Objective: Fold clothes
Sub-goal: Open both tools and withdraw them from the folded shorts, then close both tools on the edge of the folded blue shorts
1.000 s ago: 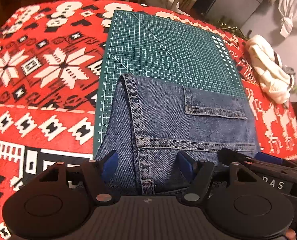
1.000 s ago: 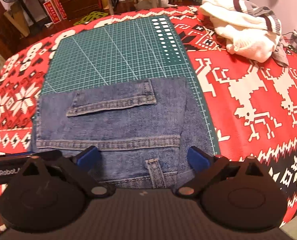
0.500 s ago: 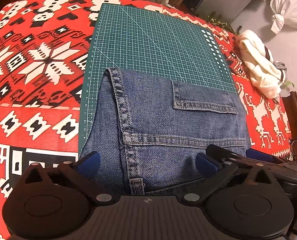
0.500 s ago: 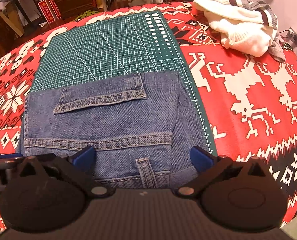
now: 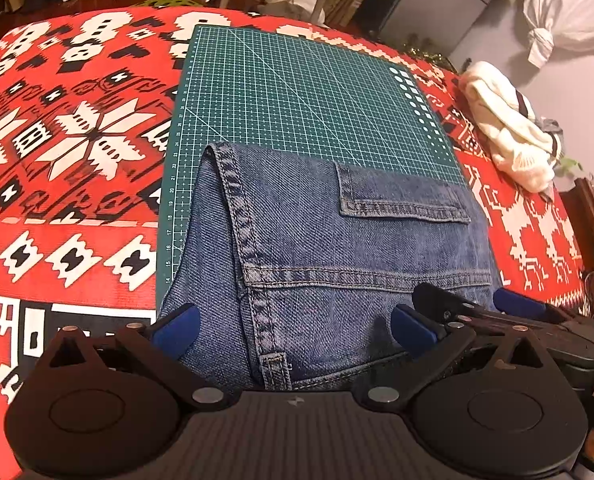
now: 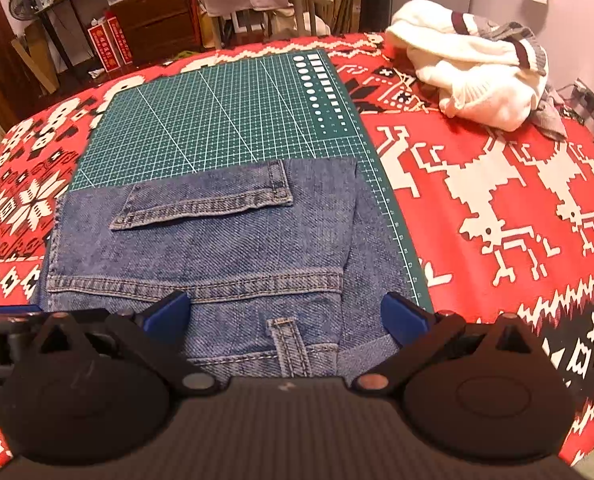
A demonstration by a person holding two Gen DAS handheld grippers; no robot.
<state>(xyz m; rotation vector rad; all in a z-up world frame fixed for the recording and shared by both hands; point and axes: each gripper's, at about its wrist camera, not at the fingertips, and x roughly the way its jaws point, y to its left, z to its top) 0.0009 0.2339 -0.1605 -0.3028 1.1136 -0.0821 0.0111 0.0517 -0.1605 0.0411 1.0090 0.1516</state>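
Warm, dim indoor light tints both views orange. Fisheye bending curves the edges, strongest from 9 to 3 o'clock. Corners vignette black; focus is sharp centrally, slightly soft outward.

jeans [image 5: 321, 264] | blue denim, folded into a flat rectangle | back pocket and belt loop facing up | lying on near half of green cutting mat [image 5: 297, 96]

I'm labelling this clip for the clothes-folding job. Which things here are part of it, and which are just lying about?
Part of the job:
- folded blue denim jeans
- green gridded cutting mat beneath them
- left gripper, open
- right gripper, open

Lying about:
- crumpled white knit sweater, possibly next to fold
- red patterned tablecloth
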